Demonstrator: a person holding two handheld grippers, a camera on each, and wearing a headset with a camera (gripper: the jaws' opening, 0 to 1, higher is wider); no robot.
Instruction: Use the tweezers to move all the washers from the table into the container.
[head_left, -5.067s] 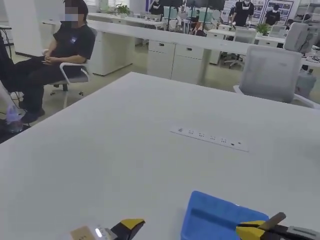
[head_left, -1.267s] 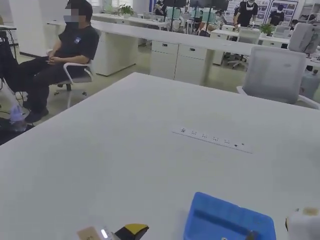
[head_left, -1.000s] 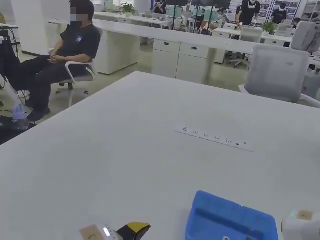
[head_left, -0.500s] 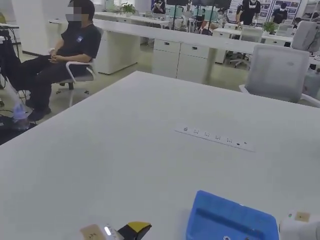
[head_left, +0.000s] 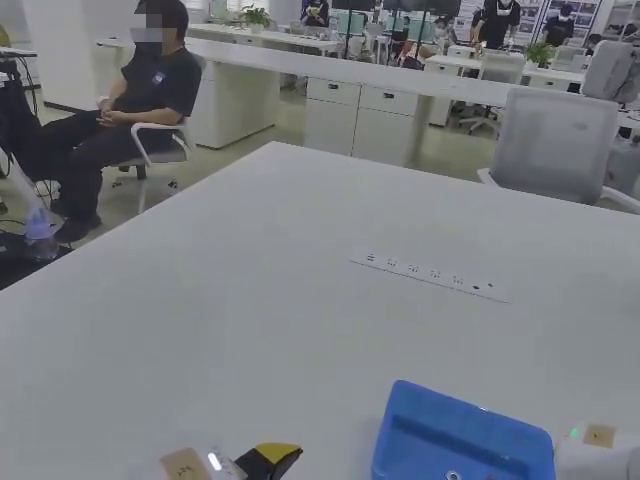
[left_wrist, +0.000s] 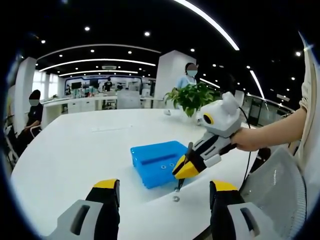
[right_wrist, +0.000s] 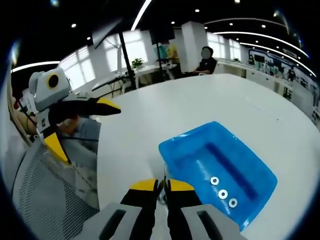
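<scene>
The blue container (left_wrist: 157, 161) sits near the table edge and holds three washers (right_wrist: 223, 192). One loose washer (left_wrist: 176, 198) lies on the white table in front of it. My right gripper (right_wrist: 162, 186) is shut on the tweezers (left_wrist: 184, 167), which point down with their tip just above that loose washer. My left gripper (left_wrist: 165, 187) is open and holds nothing, some way back from the container. In the head view the container (head_left: 460, 440) is at the bottom edge, with a yellow fingertip of the left gripper (head_left: 268, 460) to its left and the right gripper's white body (head_left: 600, 455) to its right.
A socket strip (head_left: 428, 276) is set into the white table (head_left: 250, 300) beyond the container. A grey chair (head_left: 555, 140) stands at the far side. A person (head_left: 120, 110) sits off to the left; other people stand further back. A potted plant (left_wrist: 190, 97) stands behind the right gripper.
Five seconds ago the right gripper's yellow jaws and the tweezers showed at the head view's bottom right; now they have dropped below the frame. Over the last second almost nothing has moved.
</scene>
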